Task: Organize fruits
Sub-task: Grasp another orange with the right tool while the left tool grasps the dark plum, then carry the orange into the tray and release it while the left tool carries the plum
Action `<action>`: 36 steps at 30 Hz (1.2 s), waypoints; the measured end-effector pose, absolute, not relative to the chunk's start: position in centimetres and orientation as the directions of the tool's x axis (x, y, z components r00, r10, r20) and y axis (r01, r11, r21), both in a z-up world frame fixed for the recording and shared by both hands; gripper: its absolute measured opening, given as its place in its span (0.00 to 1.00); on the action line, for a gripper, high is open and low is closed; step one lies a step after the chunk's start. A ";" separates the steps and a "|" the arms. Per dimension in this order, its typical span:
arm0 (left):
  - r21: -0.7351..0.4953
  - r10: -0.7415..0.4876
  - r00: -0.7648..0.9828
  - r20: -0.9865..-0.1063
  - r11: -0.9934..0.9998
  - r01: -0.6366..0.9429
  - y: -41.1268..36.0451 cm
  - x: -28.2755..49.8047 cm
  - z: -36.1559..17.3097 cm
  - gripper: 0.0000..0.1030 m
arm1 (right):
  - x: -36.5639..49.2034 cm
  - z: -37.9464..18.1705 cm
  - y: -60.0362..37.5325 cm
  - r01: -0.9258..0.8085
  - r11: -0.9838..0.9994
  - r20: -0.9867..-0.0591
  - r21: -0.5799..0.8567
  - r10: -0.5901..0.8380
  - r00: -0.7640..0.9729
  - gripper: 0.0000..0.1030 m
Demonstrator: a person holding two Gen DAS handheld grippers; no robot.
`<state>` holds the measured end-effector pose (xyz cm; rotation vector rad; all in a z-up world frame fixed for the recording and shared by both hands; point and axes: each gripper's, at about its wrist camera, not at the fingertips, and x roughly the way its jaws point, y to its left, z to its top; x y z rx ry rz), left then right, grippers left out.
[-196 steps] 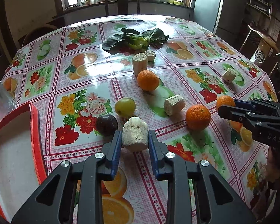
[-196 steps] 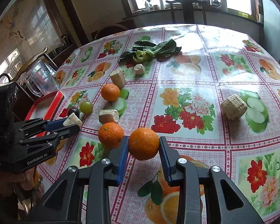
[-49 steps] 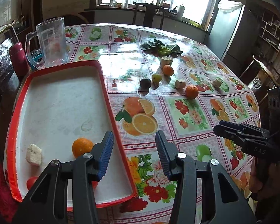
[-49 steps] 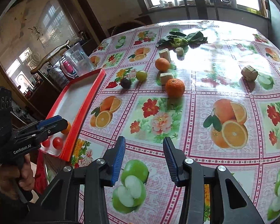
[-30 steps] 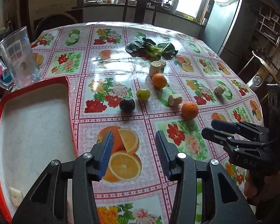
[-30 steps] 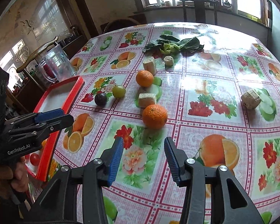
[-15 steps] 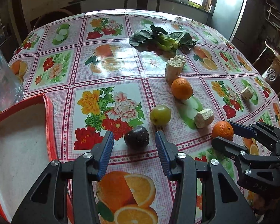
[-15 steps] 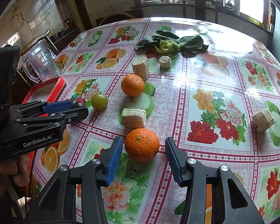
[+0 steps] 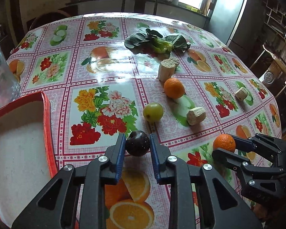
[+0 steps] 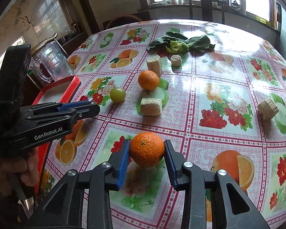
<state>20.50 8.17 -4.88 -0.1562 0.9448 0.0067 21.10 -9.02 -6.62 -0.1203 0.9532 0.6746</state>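
Observation:
My left gripper (image 9: 137, 142) is shut on a dark purple plum (image 9: 137, 142) on the floral tablecloth. My right gripper (image 10: 146, 148) is shut on an orange (image 10: 147, 149), which also shows in the left wrist view (image 9: 224, 142). A second orange (image 9: 173, 87) and a green fruit (image 9: 153, 112) lie further back on the table. The red-rimmed tray (image 9: 47, 118) sits at the left; only its white bottom shows in the left wrist view. The left gripper also shows from the side in the right wrist view (image 10: 94, 107).
Several beige root chunks (image 9: 196, 115) lie among the fruit. A leafy green vegetable (image 9: 158, 42) lies at the back. A clear jug (image 10: 50, 64) stands beside the tray. A chair (image 9: 141, 1) and a window are behind the table.
Both grippers moved from over the tray back to the fruit. The left jaws closed around the plum and the right jaws closed around the near orange.

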 end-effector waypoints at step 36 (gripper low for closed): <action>-0.206 -0.014 0.705 -0.709 0.960 -0.188 14.0 6.2 -0.7 0.21 | 11.4 -2.4 -4.1 -0.692 0.690 -0.735 0.212 0.579 0.353 0.35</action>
